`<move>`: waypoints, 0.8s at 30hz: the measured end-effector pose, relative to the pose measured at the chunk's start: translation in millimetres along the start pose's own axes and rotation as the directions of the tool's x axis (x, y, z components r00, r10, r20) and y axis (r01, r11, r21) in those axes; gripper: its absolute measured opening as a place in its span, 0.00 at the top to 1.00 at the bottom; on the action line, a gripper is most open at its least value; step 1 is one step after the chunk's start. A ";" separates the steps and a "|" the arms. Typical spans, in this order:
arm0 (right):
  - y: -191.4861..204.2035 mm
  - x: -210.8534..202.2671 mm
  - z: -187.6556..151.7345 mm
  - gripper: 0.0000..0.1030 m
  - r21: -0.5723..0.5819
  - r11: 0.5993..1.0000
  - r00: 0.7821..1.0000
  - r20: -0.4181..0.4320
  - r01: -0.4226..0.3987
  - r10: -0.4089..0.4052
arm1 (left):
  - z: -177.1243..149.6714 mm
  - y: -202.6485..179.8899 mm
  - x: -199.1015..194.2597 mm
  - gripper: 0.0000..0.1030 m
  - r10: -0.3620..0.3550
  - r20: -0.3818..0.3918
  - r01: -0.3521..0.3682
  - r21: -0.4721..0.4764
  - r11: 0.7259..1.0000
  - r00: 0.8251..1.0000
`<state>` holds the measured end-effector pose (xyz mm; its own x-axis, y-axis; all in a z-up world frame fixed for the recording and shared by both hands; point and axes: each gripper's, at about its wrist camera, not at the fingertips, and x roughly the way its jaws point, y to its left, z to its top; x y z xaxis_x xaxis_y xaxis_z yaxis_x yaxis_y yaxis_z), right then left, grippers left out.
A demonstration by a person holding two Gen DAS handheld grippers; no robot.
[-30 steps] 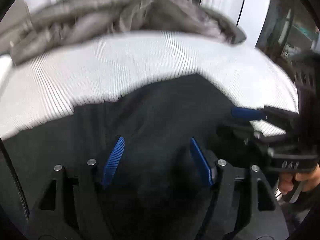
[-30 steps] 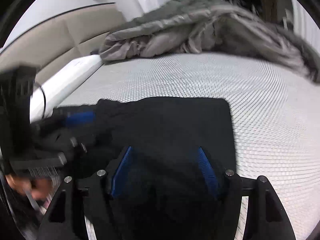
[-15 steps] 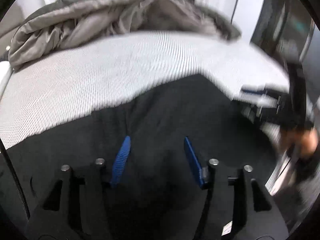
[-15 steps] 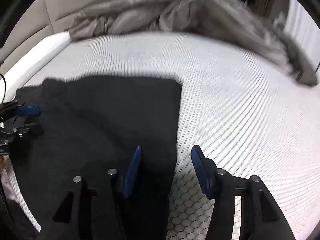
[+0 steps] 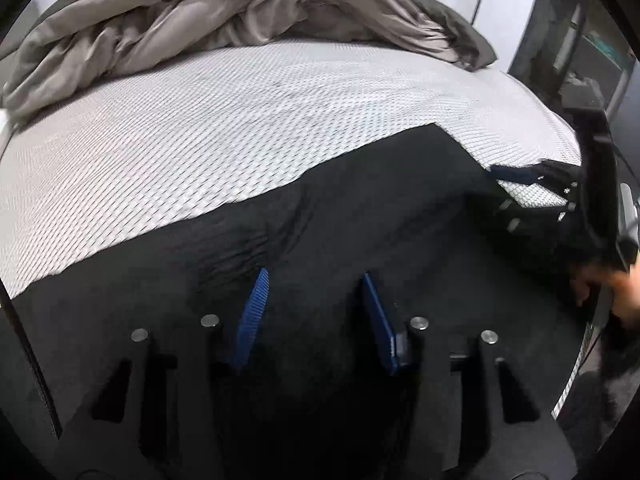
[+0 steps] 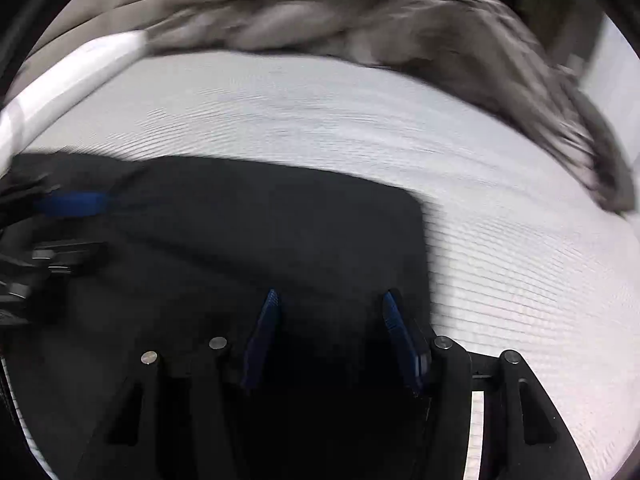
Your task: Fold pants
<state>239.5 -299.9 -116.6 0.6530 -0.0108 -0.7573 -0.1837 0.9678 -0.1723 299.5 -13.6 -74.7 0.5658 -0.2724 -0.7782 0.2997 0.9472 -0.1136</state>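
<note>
Both grippers are now sliding sideways across the black pants (image 5: 360, 208), which are lying flat along the bed's (image 5: 240, 128) near edge. Left gripper (image 5: 312, 312): jaws narrowing, still apart, cloth beneath. Right gripper (image 6: 330, 332): jaws apart at the pants' right edge. Grey blanket (image 5: 224, 12) is bunching along the far edge.

White textured mattress (image 5: 248, 120), rumpled grey duvet (image 5: 224, 12) at far edge, beige headboard (image 6: 80, 36)
</note>
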 end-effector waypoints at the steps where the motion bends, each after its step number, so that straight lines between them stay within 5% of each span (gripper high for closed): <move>1: -9.2 -0.8 -2.6 0.46 0.022 1.000 1.000 0.000 0.006 -0.006 | -2.0 1.6 -6.4 0.55 0.000 0.004 0.000 -0.018 1.000 1.000; 6: -21.1 -36.8 -8.0 0.46 0.071 0.997 0.995 0.095 -0.005 -0.001 | 2.4 -5.2 -40.1 0.54 0.044 0.087 -0.039 -0.060 0.997 0.995; 10: 9.1 -48.1 5.4 0.46 0.063 0.989 0.981 0.151 -0.134 0.123 | 19.6 -15.0 -34.1 0.54 0.038 0.123 -0.029 -0.079 0.996 0.992; 13: 38.2 -26.0 22.3 0.46 0.030 0.987 0.983 0.102 -0.160 0.156 | 26.2 -11.5 -1.7 0.54 0.087 0.055 -0.082 -0.082 0.993 0.995; 17: 58.9 5.6 29.9 0.46 -0.011 0.979 0.978 0.033 -0.203 0.204 | 20.0 16.4 17.6 0.57 0.024 0.040 -0.018 -0.147 0.989 0.999; 20: 37.6 23.8 26.6 0.46 -0.034 0.995 0.995 0.002 -0.098 0.098 | 14.0 31.0 12.1 0.66 0.003 0.035 0.002 -0.136 0.991 0.999; 24: -17.1 26.3 26.7 0.46 0.122 0.993 1.000 -0.018 0.002 0.000 | 8.2 41.7 -4.4 0.55 0.088 0.006 -0.086 -0.169 0.982 0.996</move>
<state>279.5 -310.0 -116.8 0.6394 -0.0156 -0.7688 -0.0910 0.9912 -0.0958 315.8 25.8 -71.0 0.5946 -0.1886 -0.7816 0.1157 0.9820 -0.1490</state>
